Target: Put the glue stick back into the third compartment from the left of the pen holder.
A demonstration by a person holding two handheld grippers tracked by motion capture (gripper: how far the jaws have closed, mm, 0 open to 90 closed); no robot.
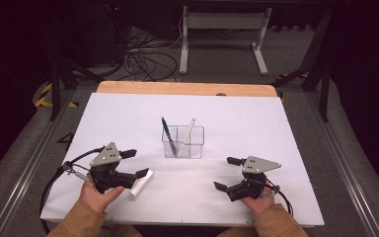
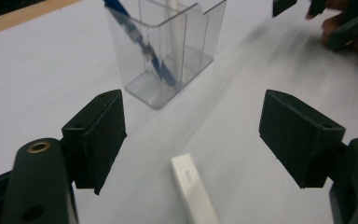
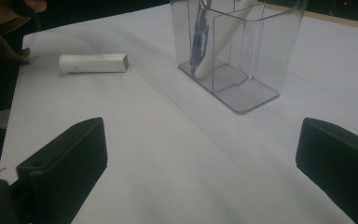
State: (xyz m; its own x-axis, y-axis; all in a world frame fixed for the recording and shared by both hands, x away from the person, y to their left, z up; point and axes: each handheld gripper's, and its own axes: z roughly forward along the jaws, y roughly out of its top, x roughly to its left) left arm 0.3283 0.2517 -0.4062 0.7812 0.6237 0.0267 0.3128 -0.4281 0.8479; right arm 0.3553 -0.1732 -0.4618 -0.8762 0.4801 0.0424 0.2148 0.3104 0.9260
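White table (image 1: 256,197): left tongs (image 1: 135,164) partly cover eraser (image 1: 142,183).

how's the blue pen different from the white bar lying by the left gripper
The blue pen stands tilted inside the clear holder; the white bar lies flat on the table. The blue pen is thin and dark, the white bar thicker and squared. The white bar lies between the open jaws of the left gripper. Both are long and narrow.

One clear holder (image 1: 183,142), one blue pen (image 1: 168,135), one white pen (image 1: 187,135), one white block (image 1: 142,182), two grippers
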